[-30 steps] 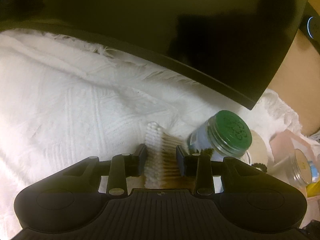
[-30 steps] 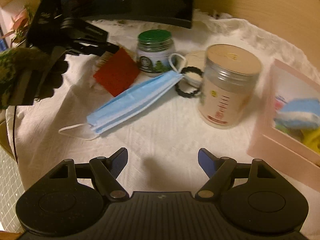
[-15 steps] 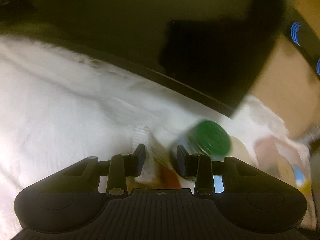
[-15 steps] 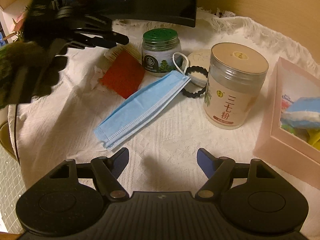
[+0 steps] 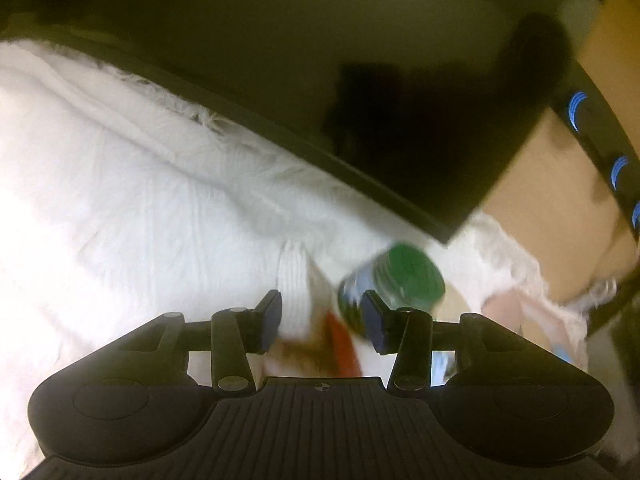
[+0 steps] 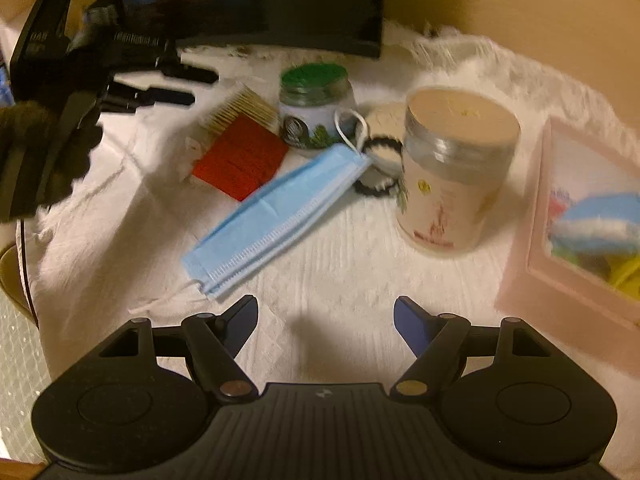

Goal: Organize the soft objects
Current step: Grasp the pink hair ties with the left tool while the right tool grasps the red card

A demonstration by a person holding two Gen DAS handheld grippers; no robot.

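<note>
One view alone shows the blue mask (image 6: pixel 276 216).

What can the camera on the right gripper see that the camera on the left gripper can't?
Only the right wrist view shows the blue face mask, the tall jar with the tan lid, the black hair tie and the left gripper seen from the side.

Only the left wrist view shows blue lights on a dark curved thing at the right edge.

Both show the green-lidded jar, the cotton swab pack, the white cloth, the pink box and the dark screen.
</note>
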